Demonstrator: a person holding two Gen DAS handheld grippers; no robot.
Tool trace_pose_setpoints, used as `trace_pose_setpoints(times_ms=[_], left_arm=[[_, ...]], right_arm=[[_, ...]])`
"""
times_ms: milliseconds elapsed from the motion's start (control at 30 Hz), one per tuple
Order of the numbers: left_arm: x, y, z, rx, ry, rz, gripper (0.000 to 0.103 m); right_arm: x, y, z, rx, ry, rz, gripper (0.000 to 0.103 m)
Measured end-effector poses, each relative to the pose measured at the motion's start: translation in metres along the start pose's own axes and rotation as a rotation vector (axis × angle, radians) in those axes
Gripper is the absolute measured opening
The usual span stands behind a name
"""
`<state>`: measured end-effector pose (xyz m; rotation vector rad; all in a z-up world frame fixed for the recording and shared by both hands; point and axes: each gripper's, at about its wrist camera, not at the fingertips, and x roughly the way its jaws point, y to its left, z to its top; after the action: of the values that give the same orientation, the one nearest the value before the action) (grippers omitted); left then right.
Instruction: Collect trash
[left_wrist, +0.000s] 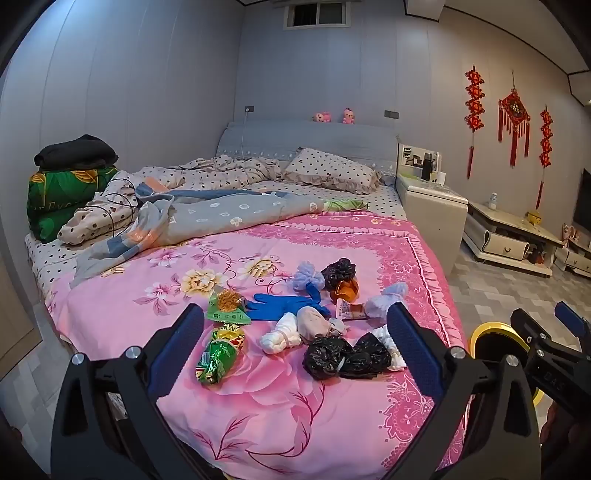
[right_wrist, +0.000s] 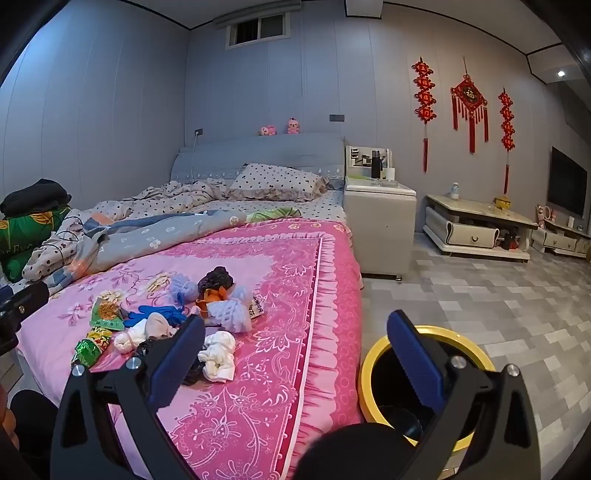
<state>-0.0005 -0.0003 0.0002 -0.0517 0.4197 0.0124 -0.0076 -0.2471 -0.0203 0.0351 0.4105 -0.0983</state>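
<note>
Bed with pink floral quilt (left_wrist: 155, 306) lies straight ahead of the left gripper and ahead-left of the right one; a grey-blue blanket (left_wrist: 221, 218), polka-dot bedding (left_wrist: 229, 168) and a pillow (left_wrist: 330, 171) lie beyond at the headboard end. Clustered on the quilt just past the left fingertips: green snack wrappers (left_wrist: 219, 352), blue glove (left_wrist: 280, 306), white cloth bundle (left_wrist: 280, 334), black bags (left_wrist: 343, 356), pale blue mesh balls (left_wrist: 306, 277), orange scrap (left_wrist: 345, 290). Grey tiled floor (right_wrist: 480, 295) to the right carries a yellow-rimmed bin (right_wrist: 369, 365), touching the quilt's frill, under the right gripper.
</note>
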Motion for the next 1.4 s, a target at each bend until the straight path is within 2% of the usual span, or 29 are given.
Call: trace_pose_setpoints(times_ms=[1400], left_arm=[[0.003,0.001,-0.003,-0.011,0.025,-0.012,0.095]], right_arm=[[0.006,-0.004,-0.001,0.01,0.035,0.012,0.095]])
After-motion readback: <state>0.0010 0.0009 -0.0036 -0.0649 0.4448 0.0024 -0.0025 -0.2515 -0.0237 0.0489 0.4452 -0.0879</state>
